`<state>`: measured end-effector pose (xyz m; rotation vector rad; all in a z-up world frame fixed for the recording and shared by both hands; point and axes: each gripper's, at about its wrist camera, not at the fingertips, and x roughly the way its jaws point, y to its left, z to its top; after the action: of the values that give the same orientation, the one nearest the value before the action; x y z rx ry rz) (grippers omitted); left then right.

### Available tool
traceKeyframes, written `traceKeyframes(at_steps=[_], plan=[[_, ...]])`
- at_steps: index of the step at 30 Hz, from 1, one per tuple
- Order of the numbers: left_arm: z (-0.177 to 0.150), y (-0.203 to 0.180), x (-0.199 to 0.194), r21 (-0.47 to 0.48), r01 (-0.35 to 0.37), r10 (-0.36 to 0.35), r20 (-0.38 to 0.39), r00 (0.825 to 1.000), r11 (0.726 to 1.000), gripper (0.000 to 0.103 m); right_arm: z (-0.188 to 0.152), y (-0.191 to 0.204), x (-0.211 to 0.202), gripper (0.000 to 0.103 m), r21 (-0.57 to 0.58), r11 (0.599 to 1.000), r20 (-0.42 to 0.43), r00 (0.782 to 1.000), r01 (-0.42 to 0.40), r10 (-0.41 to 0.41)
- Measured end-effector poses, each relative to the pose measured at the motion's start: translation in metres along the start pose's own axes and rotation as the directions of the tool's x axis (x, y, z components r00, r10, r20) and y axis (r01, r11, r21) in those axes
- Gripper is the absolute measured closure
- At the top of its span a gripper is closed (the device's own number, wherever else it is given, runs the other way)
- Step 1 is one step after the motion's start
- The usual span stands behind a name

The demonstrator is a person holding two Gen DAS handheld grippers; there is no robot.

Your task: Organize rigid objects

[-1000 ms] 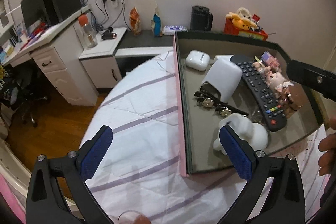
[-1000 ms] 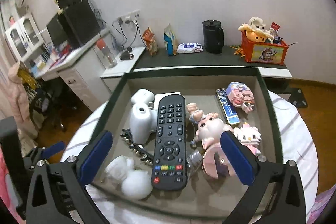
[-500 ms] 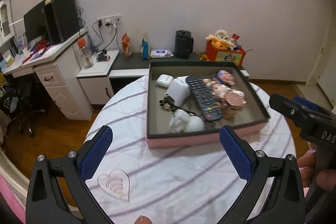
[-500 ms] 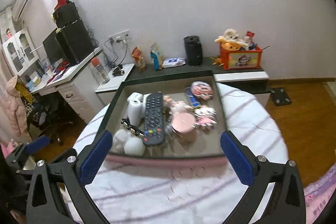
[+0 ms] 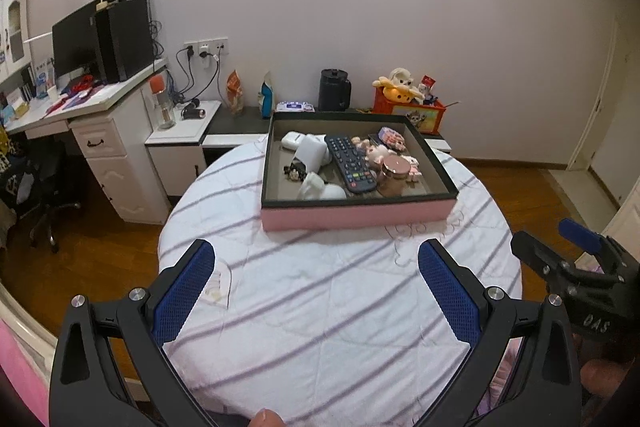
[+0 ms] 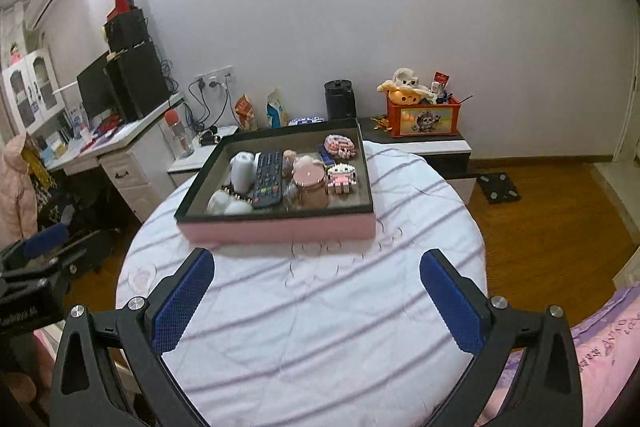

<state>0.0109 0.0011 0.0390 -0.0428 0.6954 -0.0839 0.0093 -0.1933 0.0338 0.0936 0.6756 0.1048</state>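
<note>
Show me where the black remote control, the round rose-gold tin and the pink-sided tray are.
black remote control (image 5: 350, 163): left wrist view, middle of its keypad.
round rose-gold tin (image 5: 395, 167): left wrist view, centre of its lid.
pink-sided tray (image 6: 280, 229): right wrist view, its pink front wall.

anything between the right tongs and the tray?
Nothing. In the right wrist view, only bare striped cloth lies between the open right tongs and the tray.

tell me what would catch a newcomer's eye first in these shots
The pink-sided tray at the far side of the round striped table, crowded with a black remote, a pink round case and small figurines. Nearer the cameras, the left gripper and right gripper hang open and empty above the cloth.
</note>
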Motion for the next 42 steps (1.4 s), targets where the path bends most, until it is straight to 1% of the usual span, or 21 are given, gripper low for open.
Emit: traceKeyframes(at_steps=[6,11,15,24,28,33,38,42], plan=[[-0.021,-0.006,-0.017,0.006,-0.003,0.003,-0.008,1.0,1.0,0.0,-0.022,0.011,-0.022,0.0,-0.013,1.0,0.011,1.0,0.0,0.0],[-0.031,-0.009,-0.036,0.014,-0.001,0.001,0.006,1.0,1.0,0.0,-0.03,0.015,-0.03,0.0,-0.018,1.0,0.011,1.0,0.002,-0.002],[-0.033,-0.011,-0.048,0.017,0.009,-0.009,0.021,1.0,1.0,0.0,-0.032,0.018,-0.043,0.0,-0.013,1.0,0.031,0.999,0.01,-0.01],[-0.036,-0.006,-0.067,0.0,0.012,-0.012,0.042,0.999,1.0,0.0,-0.036,0.019,-0.069,0.0,-0.011,0.999,0.064,0.997,0.045,-0.044],[-0.038,-0.006,-0.076,0.005,0.012,-0.012,0.054,0.998,1.0,0.0,-0.038,0.02,-0.077,0.0,-0.008,0.999,0.075,0.996,0.048,-0.047],[-0.039,-0.006,-0.084,0.004,0.026,-0.026,0.062,0.998,1.0,0.0,-0.039,0.022,-0.081,0.0,-0.007,0.999,0.082,0.995,0.05,-0.05],[-0.037,-0.006,-0.089,0.016,0.012,-0.014,0.077,0.997,1.0,0.0,-0.04,0.022,-0.082,0.0,-0.009,0.999,0.084,0.995,0.053,-0.052],[-0.037,-0.006,-0.088,0.017,0.015,-0.016,0.069,0.997,1.0,0.0,-0.039,0.024,-0.083,0.0,-0.014,0.999,0.082,0.995,0.052,-0.05]])
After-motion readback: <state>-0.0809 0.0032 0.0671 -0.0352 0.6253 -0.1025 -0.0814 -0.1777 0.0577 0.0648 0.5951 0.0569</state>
